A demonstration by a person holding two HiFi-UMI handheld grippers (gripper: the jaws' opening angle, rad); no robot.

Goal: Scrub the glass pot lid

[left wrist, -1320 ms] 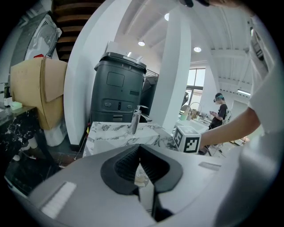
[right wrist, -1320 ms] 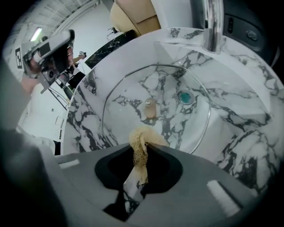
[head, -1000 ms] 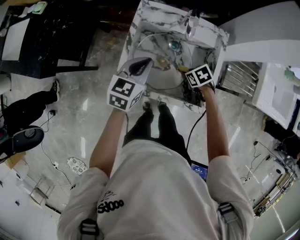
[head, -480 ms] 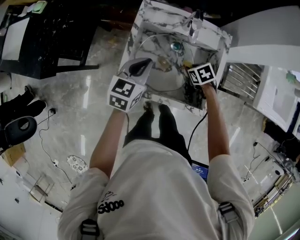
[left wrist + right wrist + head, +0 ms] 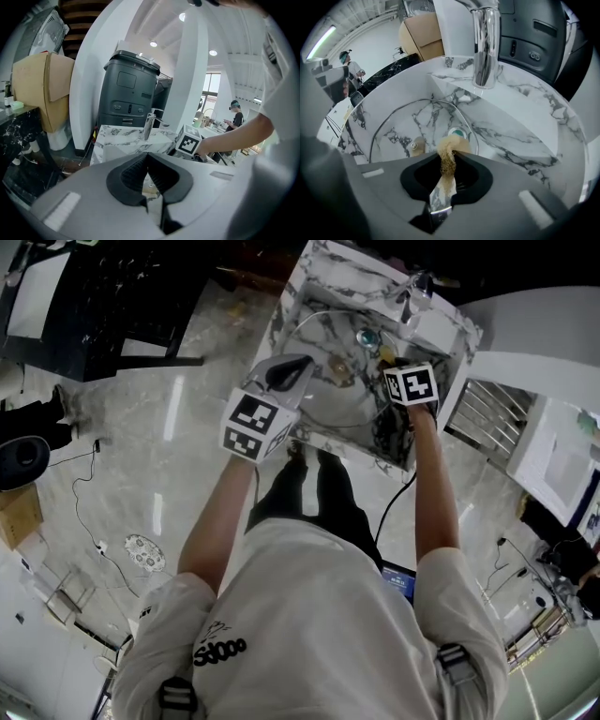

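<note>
The first risk lies with the left gripper (image 5: 148, 164). Its fingers are drawn in to a narrow slit. In the head view its tip meets the lid (image 5: 330, 395) at the lid's 9 o'clock edge, so I judge it clamped on the rim. That is a thin bite on smooth glass, and a hard push from the scourer could twist the lid free and drop it against the sink (image 5: 323, 273). The lid stands tilted in the basin, its metal rim arching above the knob (image 5: 416, 145). Pressure near its 12 o'clock edge, far from the grip, would lever it most.

The right gripper (image 5: 449, 158) has its fingers closed tight on a tan scourer (image 5: 450, 147), squeezed to a thin wad that pokes out past the tips. The lid's face lies at the wad's 10 o'clock and the faucet (image 5: 483, 42) at 12. I cannot tell whether the wad touches glass. So little scourer protrudes that the hard tips could scrape the glass if pressed flat.
</note>
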